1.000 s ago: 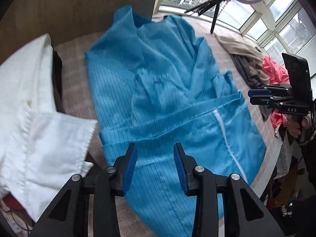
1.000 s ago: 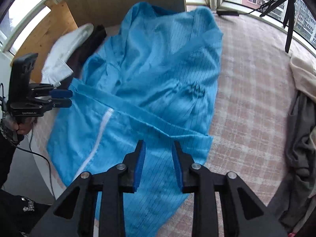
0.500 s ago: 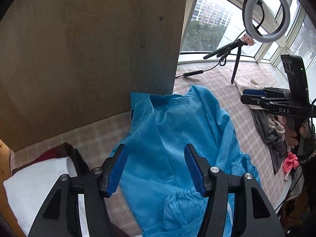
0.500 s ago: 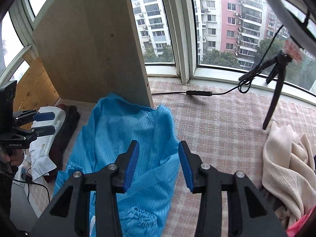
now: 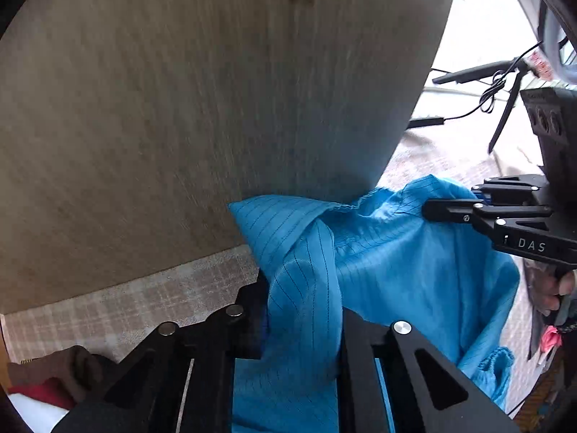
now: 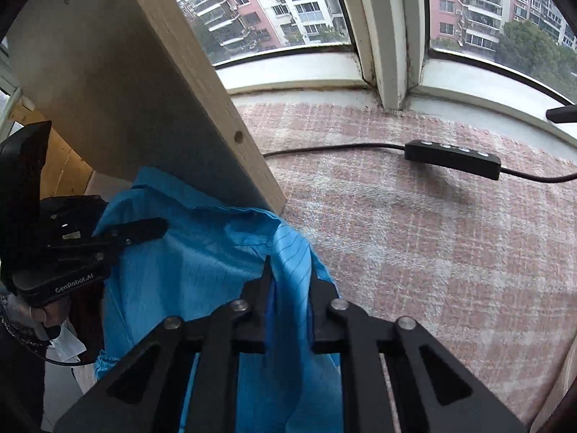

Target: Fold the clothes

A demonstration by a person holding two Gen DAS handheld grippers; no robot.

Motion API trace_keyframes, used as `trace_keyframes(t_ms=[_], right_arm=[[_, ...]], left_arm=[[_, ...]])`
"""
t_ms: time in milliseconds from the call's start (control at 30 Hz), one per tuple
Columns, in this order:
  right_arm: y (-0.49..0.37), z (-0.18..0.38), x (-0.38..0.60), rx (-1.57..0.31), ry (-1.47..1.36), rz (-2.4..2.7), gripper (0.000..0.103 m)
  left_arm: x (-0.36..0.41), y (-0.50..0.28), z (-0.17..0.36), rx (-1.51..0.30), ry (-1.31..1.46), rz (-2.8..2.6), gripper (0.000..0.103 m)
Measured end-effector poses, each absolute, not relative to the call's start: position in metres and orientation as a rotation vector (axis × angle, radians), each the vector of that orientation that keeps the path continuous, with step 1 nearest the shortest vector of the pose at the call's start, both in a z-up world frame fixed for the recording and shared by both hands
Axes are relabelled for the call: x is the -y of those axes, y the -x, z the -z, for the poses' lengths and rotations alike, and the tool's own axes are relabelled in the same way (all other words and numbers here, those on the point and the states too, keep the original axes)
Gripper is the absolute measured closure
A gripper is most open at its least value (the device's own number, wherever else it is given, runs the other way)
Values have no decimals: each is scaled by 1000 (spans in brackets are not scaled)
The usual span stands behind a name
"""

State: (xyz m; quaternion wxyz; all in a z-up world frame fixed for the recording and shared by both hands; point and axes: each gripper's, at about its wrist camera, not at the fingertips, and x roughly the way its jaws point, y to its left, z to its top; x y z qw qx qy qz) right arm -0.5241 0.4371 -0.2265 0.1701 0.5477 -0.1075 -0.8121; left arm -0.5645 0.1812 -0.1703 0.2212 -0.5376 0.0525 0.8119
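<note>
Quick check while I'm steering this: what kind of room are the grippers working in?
Most likely a bay-window nook in a high-rise flat, used as a recording spot. Curved window frames look onto apartment blocks, the plaid cushion cover runs up to the sill, and a light tripod stands there. Both grippers hold the blue garment.

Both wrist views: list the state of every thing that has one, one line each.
Left gripper: shut on the blue pinstriped garment.
Right gripper: shut on the same garment.
Blue pinstriped garment: bunched, top edge pinched at two places, against the wooden board.
Wooden board: upright, standing on the checked cloth.
Checked pink cloth: spread flat.
Black inline cable remote: lying flat on the cloth.
</note>
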Motion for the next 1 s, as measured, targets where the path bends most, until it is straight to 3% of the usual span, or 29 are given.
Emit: trace_keyframes(t_ms=[167,267,467,600,733,833,1000], right_arm=[[463,154,-446,321,-1249,2417,96],[411,106,-440,223,-1094,2500,96],[288,64,-409,120,-953,2547,96],[204,97,-391,84,-1032,2542,96],[139,172,-384,198,-1264,2474,96],[109,223,-374,180,-1441,2399,96],[85,221,-362,79,-1503,2327,92]], left_arm=[[-157,493,100,-82,1222,-2286,93],[-146,430,66,-105,1102,-2301,93],[-139,299,58,-82,1035,-2268,93],[-137,222,106,-10,1149,-2156,94],[-142,150,190,15,1357,-1999,94],[-142,124,232,40,1468,-1948,94],[-132,100,206,-47,1443,-1947,90]])
